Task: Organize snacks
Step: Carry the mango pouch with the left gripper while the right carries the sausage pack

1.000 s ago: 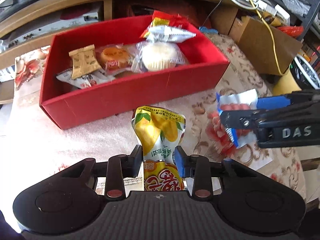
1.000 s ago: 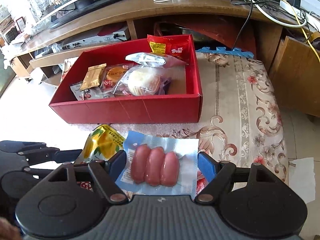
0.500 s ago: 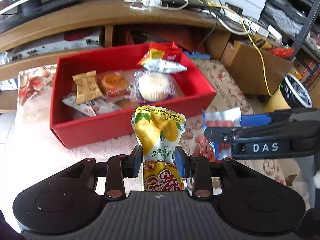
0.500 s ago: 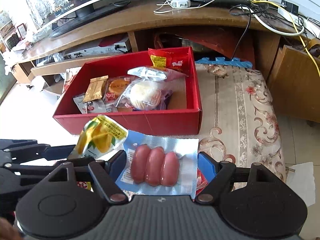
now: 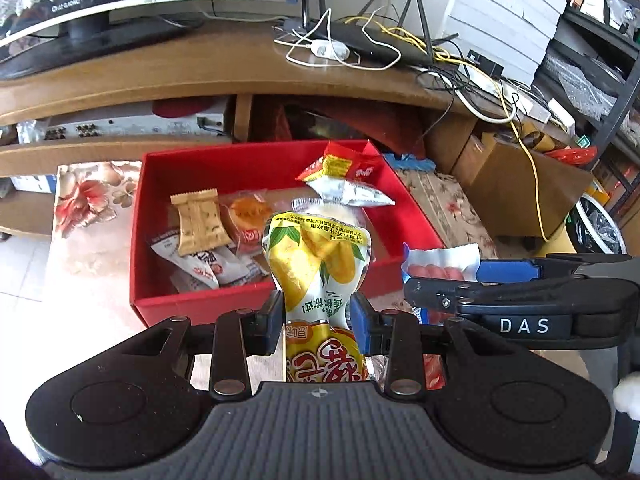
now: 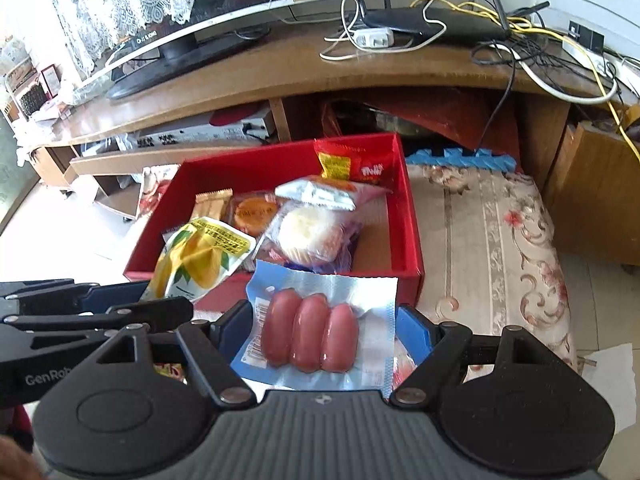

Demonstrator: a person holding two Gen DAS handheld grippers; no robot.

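Observation:
My left gripper (image 5: pixel 318 320) is shut on a yellow mango snack pouch (image 5: pixel 316 264), held upright above the near wall of the red box (image 5: pixel 256 164). My right gripper (image 6: pixel 324 332) is shut on a blue-and-white pack of three pink sausages (image 6: pixel 310 332), held just before the box's (image 6: pixel 412 224) near right corner. The box holds several snacks: a gold wafer pack (image 5: pixel 198 224), an orange cake (image 5: pixel 248 216), a white round bun (image 6: pixel 308 236), a silver packet (image 5: pixel 352 194) and a red packet (image 6: pixel 356 164). The pouch also shows in the right wrist view (image 6: pixel 200 256), and the sausage pack in the left wrist view (image 5: pixel 440 266).
The box sits on a floral cloth (image 6: pixel 492 240) over a low surface. Behind is a wooden TV stand (image 5: pixel 200 72) with a monitor, router and tangled cables (image 5: pixel 360 48). A cardboard box (image 5: pixel 520 184) stands to the right. White paper (image 6: pixel 612 368) lies on the floor.
Both grippers have risen and moved toward the red box, carrying the mango pouch and the sausage pack. The box now sits lower and farther in both views.

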